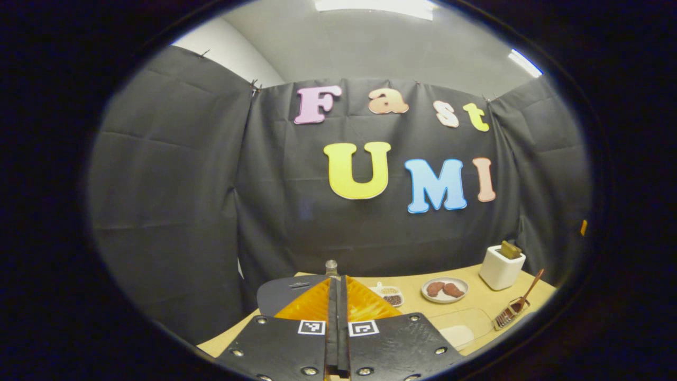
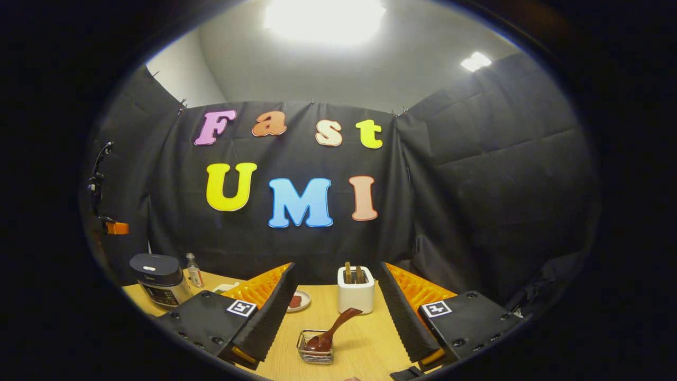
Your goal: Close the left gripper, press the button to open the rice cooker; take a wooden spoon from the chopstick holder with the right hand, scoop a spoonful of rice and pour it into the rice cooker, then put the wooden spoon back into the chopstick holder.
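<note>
The rice cooker (image 2: pixel 160 286) is a squat round pot with a dark domed lid, a pale patch on top and a shiny metal body with a dark front panel. It stands upright, lid down, at the far left corner of the surface (image 2: pixel 365 338).

The wooden spoon (image 2: pixel 330 330) is dark reddish brown. It leans in the chopstick holder (image 2: pixel 315 347), bowl down inside and handle slanting up to the right.

The chopstick holder is a small wire basket, standing upright on the surface toward the near edge, well apart from the rice cooker.
</note>
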A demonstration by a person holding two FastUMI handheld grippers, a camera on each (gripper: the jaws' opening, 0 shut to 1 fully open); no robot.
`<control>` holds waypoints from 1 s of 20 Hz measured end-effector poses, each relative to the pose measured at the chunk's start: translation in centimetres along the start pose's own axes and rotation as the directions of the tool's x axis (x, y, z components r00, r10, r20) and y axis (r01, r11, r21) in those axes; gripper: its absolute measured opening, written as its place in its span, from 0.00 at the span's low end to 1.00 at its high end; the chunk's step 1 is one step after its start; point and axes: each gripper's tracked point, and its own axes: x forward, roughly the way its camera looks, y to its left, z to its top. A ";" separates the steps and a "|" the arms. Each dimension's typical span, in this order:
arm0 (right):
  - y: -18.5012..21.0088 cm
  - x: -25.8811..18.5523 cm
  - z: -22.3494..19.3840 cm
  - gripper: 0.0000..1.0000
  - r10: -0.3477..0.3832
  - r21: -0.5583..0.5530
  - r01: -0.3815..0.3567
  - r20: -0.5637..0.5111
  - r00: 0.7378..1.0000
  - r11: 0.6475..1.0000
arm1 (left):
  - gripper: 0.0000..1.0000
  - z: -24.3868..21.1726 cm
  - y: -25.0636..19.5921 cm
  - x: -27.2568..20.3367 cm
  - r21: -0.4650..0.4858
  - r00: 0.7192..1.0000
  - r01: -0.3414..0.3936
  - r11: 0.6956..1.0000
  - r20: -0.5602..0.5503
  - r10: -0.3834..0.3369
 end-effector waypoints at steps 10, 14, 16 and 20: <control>3.3 1.5 -0.4 0.98 -0.027 -0.048 0.026 -0.039 0.999 0.999 | 0.00 -8.7 1.4 6.2 -0.025 0.988 0.039 0.999 -0.150 -0.042; 4.6 2.1 -0.6 0.98 -0.019 -0.074 0.015 -0.052 0.998 0.997 | 0.01 -11.5 1.7 8.1 -0.036 0.980 0.038 0.999 -0.196 -0.045; 5.0 2.3 -0.6 0.98 -0.016 -0.080 0.011 -0.055 0.998 0.997 | 0.01 -12.6 1.9 8.5 -0.043 0.976 0.031 0.999 -0.213 -0.039; 5.3 2.4 -0.8 0.98 -0.015 -0.093 0.008 -0.064 0.998 0.996 | 0.01 -14.9 1.9 8.7 -0.051 0.967 0.018 0.999 -0.254 -0.031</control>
